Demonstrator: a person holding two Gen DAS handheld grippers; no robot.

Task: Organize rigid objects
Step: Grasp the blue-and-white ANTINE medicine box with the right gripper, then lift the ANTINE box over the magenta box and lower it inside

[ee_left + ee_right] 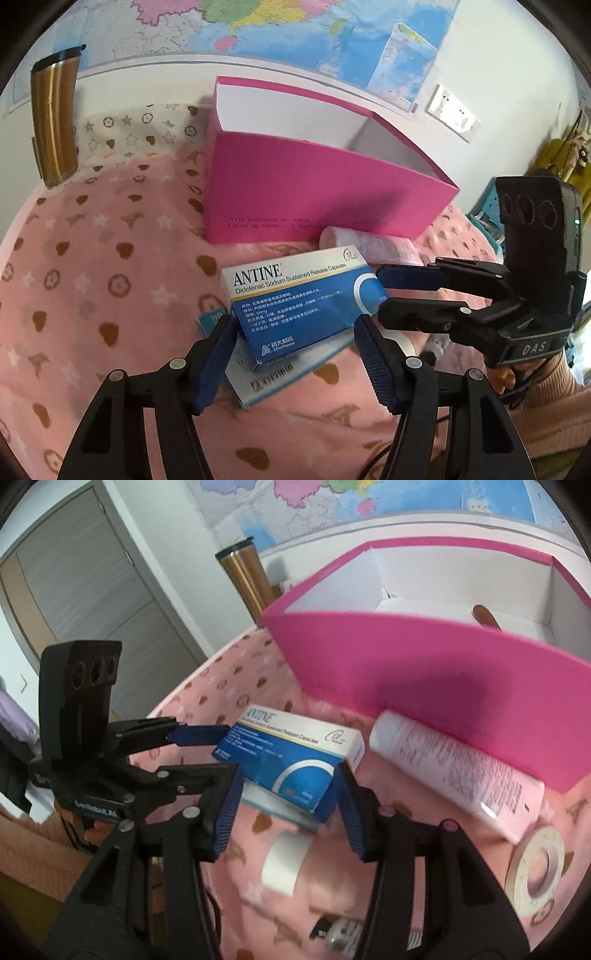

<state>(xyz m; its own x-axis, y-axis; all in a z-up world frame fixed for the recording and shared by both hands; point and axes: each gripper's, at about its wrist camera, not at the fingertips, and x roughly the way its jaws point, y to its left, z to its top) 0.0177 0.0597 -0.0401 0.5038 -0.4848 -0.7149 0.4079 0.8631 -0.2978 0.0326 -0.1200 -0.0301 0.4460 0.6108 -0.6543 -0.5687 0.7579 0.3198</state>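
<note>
Medicine box (295, 299) lies flat, long axis spanning both tongs.

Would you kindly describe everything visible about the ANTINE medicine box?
The ANTINE medicine box is a closed rectangular cardboard carton, white on top with a blue lower band, a white arc and printed text. It lies tilted on a flatter white box, in front of the pink box. The left tool and right tool bracket it; contact is unclear.
</note>
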